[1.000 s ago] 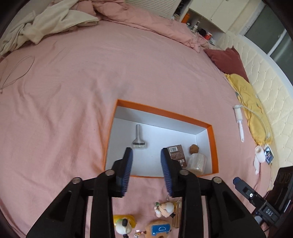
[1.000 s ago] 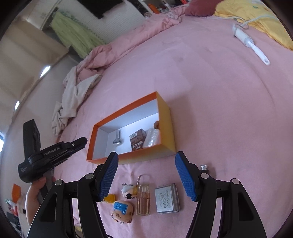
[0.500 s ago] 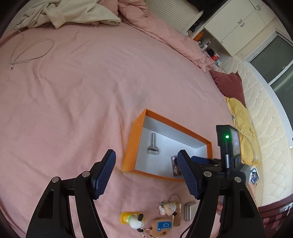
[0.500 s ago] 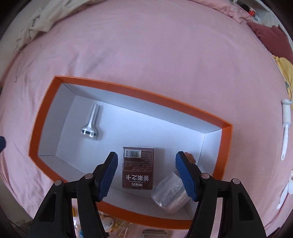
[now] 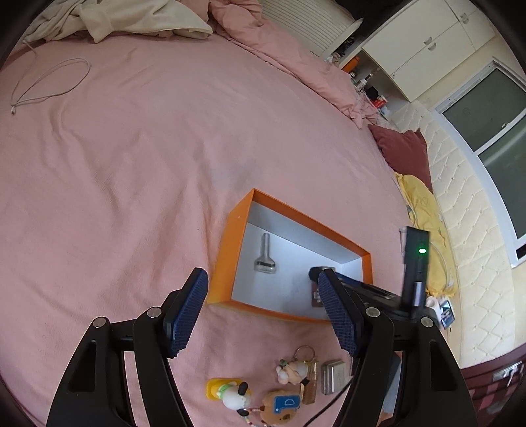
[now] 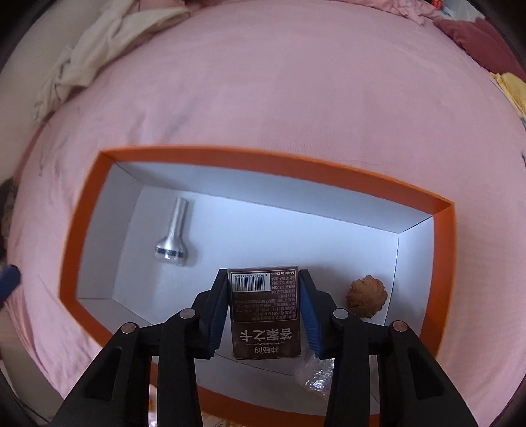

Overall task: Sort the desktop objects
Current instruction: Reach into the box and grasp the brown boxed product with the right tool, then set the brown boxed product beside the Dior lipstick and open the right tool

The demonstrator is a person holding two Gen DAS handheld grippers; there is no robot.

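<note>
An orange box [image 6: 250, 157] with a white inside lies on the pink bed. In it are a silver metal tool [image 6: 172, 236], a brown knobbly ball [image 6: 366, 297], a clear wrapped item [image 6: 314, 374] and a brown carton [image 6: 264, 315]. My right gripper [image 6: 263, 282] reaches down into the box. Its jaws are closing, and the blue pads sit against both sides of the carton. In the left wrist view my left gripper [image 5: 261, 280] hovers open and empty before the box's [image 5: 227, 249] near left corner. Below it lie several small toys [image 5: 291, 371] and a grey tin [image 5: 333, 376].
A thin cable [image 5: 49, 82] loops on the sheet at far left. Cream clothing [image 5: 131, 19] and a bunched pink duvet [image 5: 296, 56] lie at the back. A dark red pillow [image 5: 406, 151] and yellow cloth [image 5: 424, 210] sit right, near the padded headboard.
My right gripper came from above the toys down into the orange box and narrowed its jaws around the brown carton. My left gripper opened wider and drew back to the box's left.
</note>
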